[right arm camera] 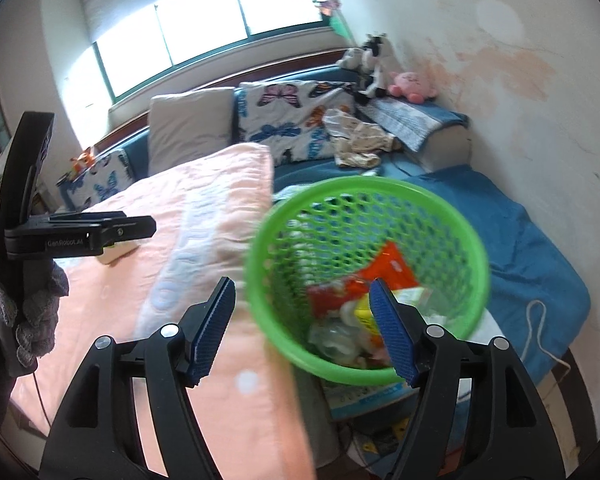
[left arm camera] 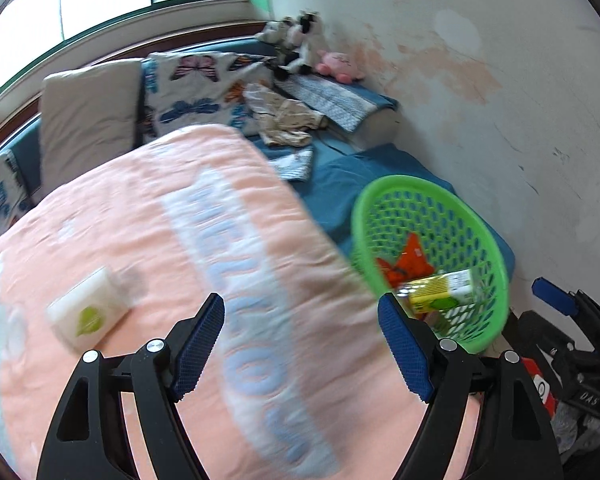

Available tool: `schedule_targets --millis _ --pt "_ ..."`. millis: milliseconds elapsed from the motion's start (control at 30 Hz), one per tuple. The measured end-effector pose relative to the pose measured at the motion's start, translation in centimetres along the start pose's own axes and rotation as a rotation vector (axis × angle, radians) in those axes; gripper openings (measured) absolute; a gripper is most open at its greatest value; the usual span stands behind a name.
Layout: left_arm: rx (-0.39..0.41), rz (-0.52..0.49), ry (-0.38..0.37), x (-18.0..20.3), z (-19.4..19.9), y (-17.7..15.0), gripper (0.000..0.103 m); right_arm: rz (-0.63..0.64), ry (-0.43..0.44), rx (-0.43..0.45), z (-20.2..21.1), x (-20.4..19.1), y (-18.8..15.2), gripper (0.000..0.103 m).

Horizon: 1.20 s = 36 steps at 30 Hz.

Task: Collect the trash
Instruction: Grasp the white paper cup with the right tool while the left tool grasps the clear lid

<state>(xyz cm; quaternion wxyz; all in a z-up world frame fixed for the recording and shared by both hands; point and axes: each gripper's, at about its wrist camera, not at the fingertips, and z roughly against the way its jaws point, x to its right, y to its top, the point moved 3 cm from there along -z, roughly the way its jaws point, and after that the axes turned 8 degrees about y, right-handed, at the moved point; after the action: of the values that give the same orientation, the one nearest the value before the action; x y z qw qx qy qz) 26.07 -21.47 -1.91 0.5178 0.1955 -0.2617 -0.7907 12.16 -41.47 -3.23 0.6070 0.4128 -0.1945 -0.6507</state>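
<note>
Trash sits in the green basket (right arm camera: 364,240) at the bed's (right arm camera: 520,232) right edge: we see an orange wrapper (left arm camera: 410,262) and a yellow-green carton (left arm camera: 440,288) inside. A white packet (left arm camera: 88,312) lies alone on the peach blanket (left arm camera: 160,220), toward its left edge. Our left claw (left arm camera: 300,340) hangs over the blanket with its jaws apart and nothing between them. Our right claw (right arm camera: 304,328) is also spread and empty, its right finger in front of the basket.

wrist views, angled down (shared basket (left arm camera: 428,248))
</note>
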Motion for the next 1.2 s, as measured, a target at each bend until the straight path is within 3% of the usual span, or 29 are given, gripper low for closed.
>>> schedule_targets --millis 367,667,933,1200 --pt "0.011 0.185 0.142 -13.2 3.6 -3.6 0.080 0.101 0.148 -0.044 -3.9 -8.5 2.1 0.076" --pt "0.005 0.315 0.244 -22.5 5.2 -5.7 0.083 0.198 0.283 -0.131 -8.9 -16.0 3.2 0.083" --pt "-0.014 0.440 0.301 -29.2 5.1 -7.6 0.085 0.257 0.382 -0.202 -14.2 -22.0 3.4 0.091" --pt "-0.055 0.543 0.341 -33.9 2.8 -8.4 0.088 0.287 0.426 -0.248 -20.0 -24.8 3.1 0.094"
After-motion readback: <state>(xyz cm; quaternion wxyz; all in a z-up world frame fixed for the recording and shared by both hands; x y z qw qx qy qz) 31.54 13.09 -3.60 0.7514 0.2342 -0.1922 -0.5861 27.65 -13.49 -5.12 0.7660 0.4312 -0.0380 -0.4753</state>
